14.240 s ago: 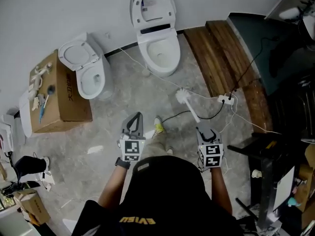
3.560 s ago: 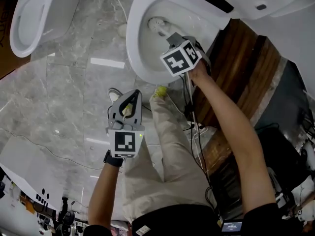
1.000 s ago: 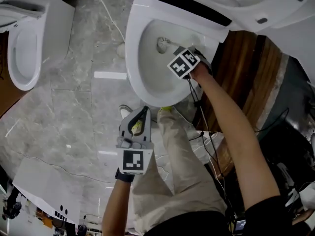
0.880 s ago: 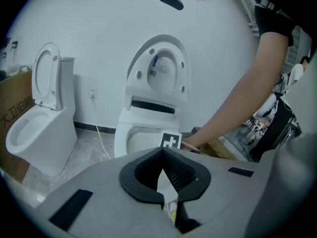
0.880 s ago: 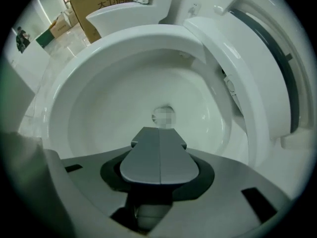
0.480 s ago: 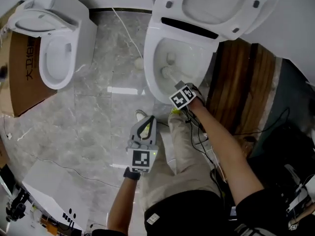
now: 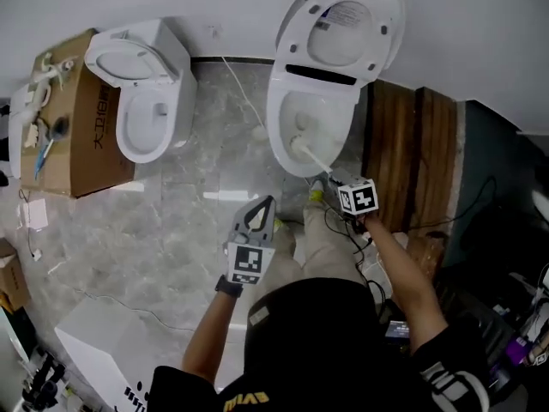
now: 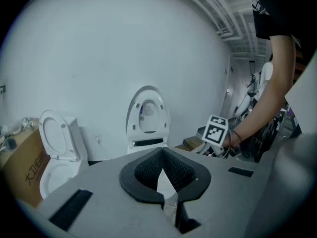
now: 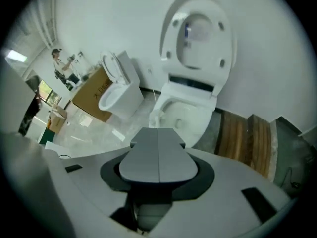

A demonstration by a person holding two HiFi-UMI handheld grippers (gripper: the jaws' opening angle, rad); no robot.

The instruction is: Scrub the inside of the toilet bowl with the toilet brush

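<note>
A white toilet (image 7: 296,88) stands with its lid up against the wall. The white toilet brush (image 7: 298,144) has its head low at the front of the bowl, near the rim. Its handle slants back to my right gripper (image 7: 334,175), which is shut on it. In the right gripper view the brush head (image 9: 157,117) shows just past the shut right gripper (image 9: 158,131), by the bowl's (image 9: 195,114) near rim. My left gripper (image 7: 265,205) hovers over the floor in front of the toilet, shut and holding nothing. The left gripper (image 8: 161,151) points at the toilet (image 8: 147,128).
A second white toilet (image 7: 147,93) stands to the left, beside a cardboard box (image 7: 75,131) with small items on top. A wooden platform (image 7: 407,140) lies right of the toilet. Cables trail on the marble floor (image 7: 184,204). A white box (image 7: 99,346) sits at lower left.
The view has pulled back and up from the bowl. My right gripper has drawn the brush from deep in the bowl to its front edge. The left gripper stays shut and empty.
</note>
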